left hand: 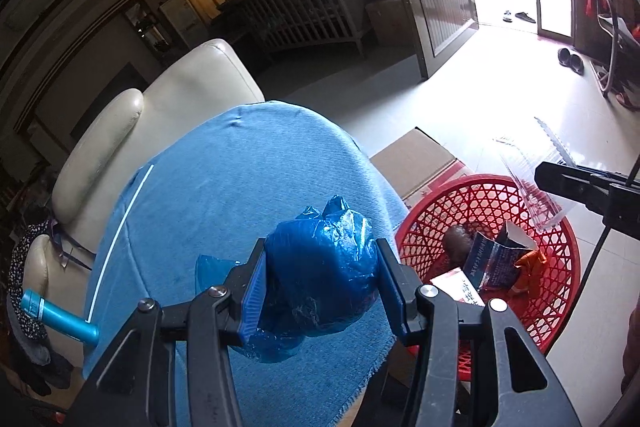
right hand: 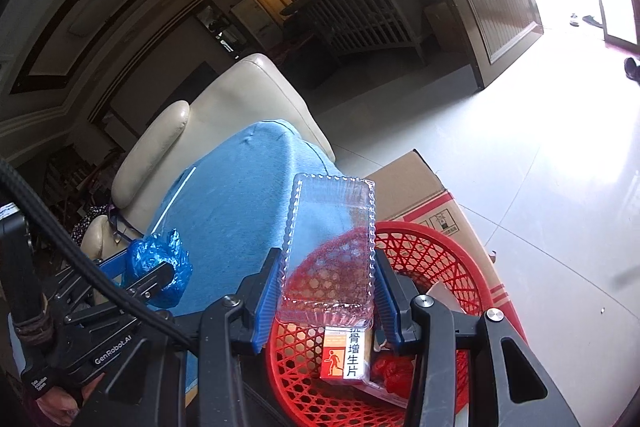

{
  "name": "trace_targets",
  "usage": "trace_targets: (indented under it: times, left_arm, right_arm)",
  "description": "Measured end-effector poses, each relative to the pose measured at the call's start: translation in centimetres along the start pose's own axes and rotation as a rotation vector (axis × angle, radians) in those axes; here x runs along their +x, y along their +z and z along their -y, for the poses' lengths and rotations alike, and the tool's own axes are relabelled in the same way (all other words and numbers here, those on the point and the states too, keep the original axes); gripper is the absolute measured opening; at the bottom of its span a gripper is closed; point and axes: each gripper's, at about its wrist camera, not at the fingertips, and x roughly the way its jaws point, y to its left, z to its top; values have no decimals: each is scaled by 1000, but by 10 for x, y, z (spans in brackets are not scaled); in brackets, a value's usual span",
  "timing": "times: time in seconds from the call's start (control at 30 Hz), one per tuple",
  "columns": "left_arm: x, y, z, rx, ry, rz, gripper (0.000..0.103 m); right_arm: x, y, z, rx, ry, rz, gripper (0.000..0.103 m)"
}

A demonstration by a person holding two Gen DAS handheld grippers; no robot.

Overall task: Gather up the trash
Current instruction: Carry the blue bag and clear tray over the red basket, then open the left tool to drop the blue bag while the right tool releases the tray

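My left gripper (left hand: pixel 320 277) is shut on a crumpled blue plastic bag (left hand: pixel 320 263), held above the blue cloth (left hand: pixel 224 171). In the right wrist view that bag (right hand: pixel 158 263) shows at the left, in the left gripper's jaws. My right gripper (right hand: pixel 326 287) is shut on a clear plastic tray (right hand: pixel 330 247), which stands upright over the red basket (right hand: pixel 448 259). The tray (left hand: pixel 536 199) also shows at the right of the left wrist view. The red basket (left hand: pixel 560 287) holds a medicine box (right hand: pixel 346 355), a dark torn packet (left hand: pixel 496 259) and other scraps.
A thin white strip (left hand: pixel 120 239) and a teal tube (left hand: pixel 60 317) lie on the blue cloth. A cream leather armchair (left hand: pixel 168 95) stands behind it. A cardboard box (right hand: pixel 420 191) lies under the basket on pale floor tiles (right hand: pixel 540 187).
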Motion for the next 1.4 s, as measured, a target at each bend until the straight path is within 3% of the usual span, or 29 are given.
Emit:
trace_targets:
  times: [0.9, 1.4]
  left_arm:
    - [32, 9, 44, 79, -88, -69, 54]
    - [37, 12, 63, 115, -169, -69, 55]
  right_arm:
    - [19, 2, 49, 113, -44, -48, 46]
    - [9, 8, 66, 145, -100, -30, 46]
